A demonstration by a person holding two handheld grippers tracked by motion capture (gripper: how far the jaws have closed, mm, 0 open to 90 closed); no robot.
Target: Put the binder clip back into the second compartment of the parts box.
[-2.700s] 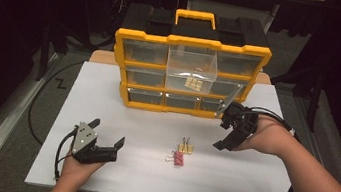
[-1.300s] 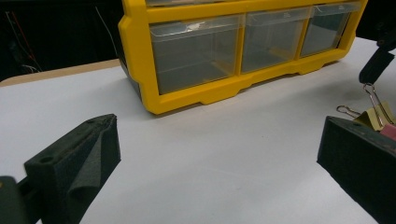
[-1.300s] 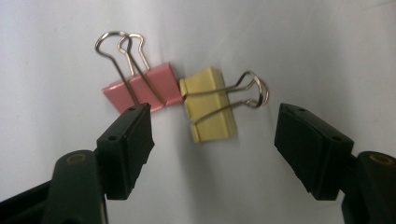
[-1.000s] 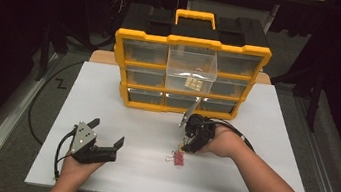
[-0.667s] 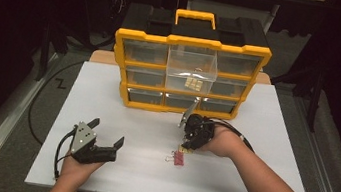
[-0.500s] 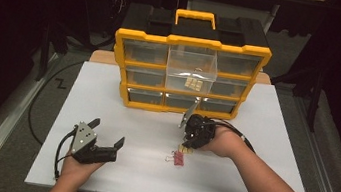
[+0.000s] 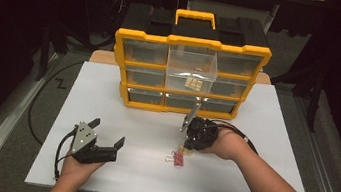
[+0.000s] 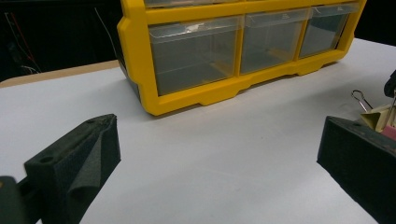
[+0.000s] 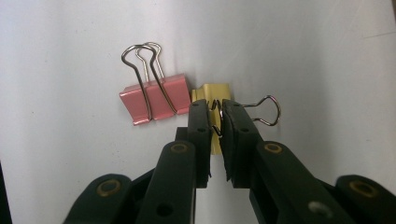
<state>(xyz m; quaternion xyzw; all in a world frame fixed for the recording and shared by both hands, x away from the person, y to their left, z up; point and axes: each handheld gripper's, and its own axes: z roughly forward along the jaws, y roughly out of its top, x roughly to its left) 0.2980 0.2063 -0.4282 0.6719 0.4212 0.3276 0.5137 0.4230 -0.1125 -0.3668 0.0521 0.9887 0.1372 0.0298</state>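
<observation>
The right gripper (image 9: 215,122) points down at the white table top (image 7: 256,189), its two black jaws drawn together on a yellow binder clip (image 9: 211,93). In the right gripper view the jaws pinch the clip's body and one wire handle between their tips, while the other wire handle sticks out to the right of the jaws. Just to the left of the jaws, touching or nearly touching the yellow clip, lies a pink binder clip (image 9: 152,103) flat on the table, its two wire handles folded over its back and pointing away from the tool. In the high view the pink binder clip (image 7: 178,158) lies just below the right gripper (image 7: 191,140), on the person's side of it.

The left gripper (image 7: 100,151) rests on the table in the person's left hand (image 7: 78,169), well apart from the clips, jaws spread wide with nothing between them. Ahead of its jaws, in the left gripper view, stands a yellow drawer organiser (image 8: 187,60) with clear drawers; past its right jaw the yellow clip shows at the edge. In the high view one clear drawer (image 7: 192,74) of the organiser is pulled out, with small yellow items inside
</observation>
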